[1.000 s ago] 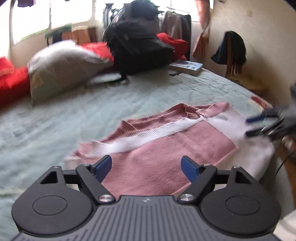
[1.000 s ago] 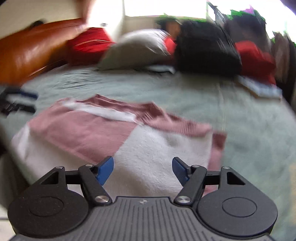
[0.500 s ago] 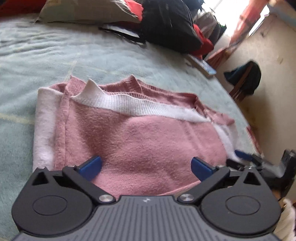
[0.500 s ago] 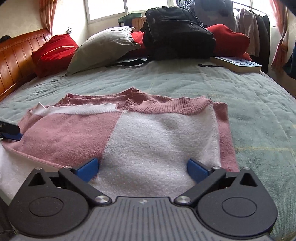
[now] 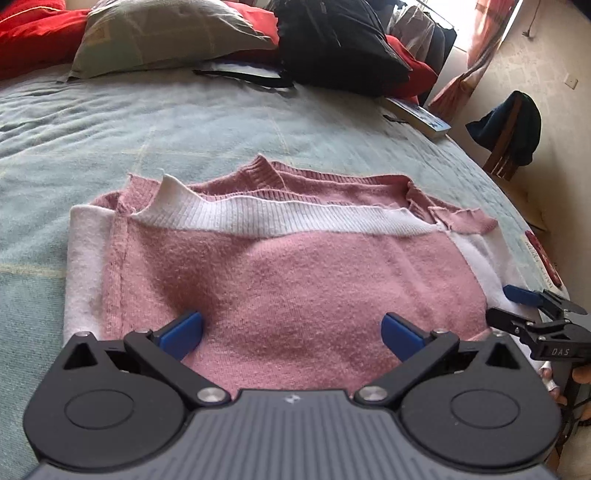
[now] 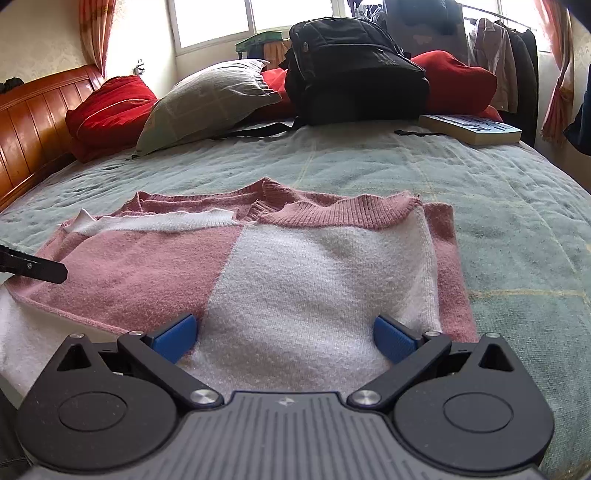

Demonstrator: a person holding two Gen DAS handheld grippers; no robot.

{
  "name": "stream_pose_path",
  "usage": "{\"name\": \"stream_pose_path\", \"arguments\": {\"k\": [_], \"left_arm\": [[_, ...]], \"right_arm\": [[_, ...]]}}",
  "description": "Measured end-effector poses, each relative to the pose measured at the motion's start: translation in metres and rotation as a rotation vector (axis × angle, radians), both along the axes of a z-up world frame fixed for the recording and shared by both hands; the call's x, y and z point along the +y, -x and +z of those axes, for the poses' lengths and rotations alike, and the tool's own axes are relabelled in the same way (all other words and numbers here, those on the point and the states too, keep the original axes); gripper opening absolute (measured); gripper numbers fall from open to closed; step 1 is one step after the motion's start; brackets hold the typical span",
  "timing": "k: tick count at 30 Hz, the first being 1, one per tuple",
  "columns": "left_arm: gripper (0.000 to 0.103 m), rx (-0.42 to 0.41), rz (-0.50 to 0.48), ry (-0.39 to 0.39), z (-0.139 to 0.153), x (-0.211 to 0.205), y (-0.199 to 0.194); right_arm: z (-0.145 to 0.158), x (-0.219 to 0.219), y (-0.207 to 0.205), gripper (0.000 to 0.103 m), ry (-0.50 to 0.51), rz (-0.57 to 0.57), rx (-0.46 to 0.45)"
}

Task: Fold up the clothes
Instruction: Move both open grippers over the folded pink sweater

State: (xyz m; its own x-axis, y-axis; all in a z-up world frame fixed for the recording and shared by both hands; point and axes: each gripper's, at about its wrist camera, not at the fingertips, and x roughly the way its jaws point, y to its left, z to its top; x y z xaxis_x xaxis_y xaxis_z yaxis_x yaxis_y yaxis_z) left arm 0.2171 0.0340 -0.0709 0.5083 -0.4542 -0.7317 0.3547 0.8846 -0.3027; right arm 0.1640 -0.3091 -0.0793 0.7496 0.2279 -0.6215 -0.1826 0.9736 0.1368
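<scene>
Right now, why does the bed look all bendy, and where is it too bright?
Left wrist view: the fisheye lens curves the bed; glare whitens the window. Right wrist view: same curving; the windows are washed out; the sweater looks sharp.

The sweater (image 6: 295, 280) is a fuzzy knit cloth, pink and white, with ribbed bands at the collar and hem. It lies on a bed cover (image 6: 498, 206) of matt green cloth, rough and a little wrinkled. The headboard (image 6: 33, 122) is glossy varnished wood. The backpack (image 6: 351, 70) is a matt black woven fabric. The book (image 6: 476, 129) has a smooth paper cover. The grey pillow (image 6: 207, 99) is soft, creased cloth.
</scene>
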Motion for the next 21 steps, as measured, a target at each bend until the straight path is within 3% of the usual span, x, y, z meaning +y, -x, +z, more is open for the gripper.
{"name": "stream_pose_path", "arguments": {"k": [10, 14, 17, 21], "left_arm": [[0.102, -0.04, 0.01, -0.019, -0.002, -0.005, 0.0], [0.102, -0.046, -0.014, -0.07, 0.002, -0.012, 0.001], [0.102, -0.044, -0.041, -0.114, 0.012, -0.019, 0.004], [0.102, -0.051, -0.074, -0.09, 0.016, -0.023, 0.006]], "right_arm": [[0.0, 0.001, 0.001, 0.103, 0.003, -0.008, 0.002], [0.001, 0.002, 0.001, 0.103, 0.007, -0.009, 0.003], [0.007, 0.002, 0.0, 0.103, 0.008, -0.007, 0.011], [0.026, 0.002, 0.001, 0.103, -0.028, 0.008, -0.028]]}}
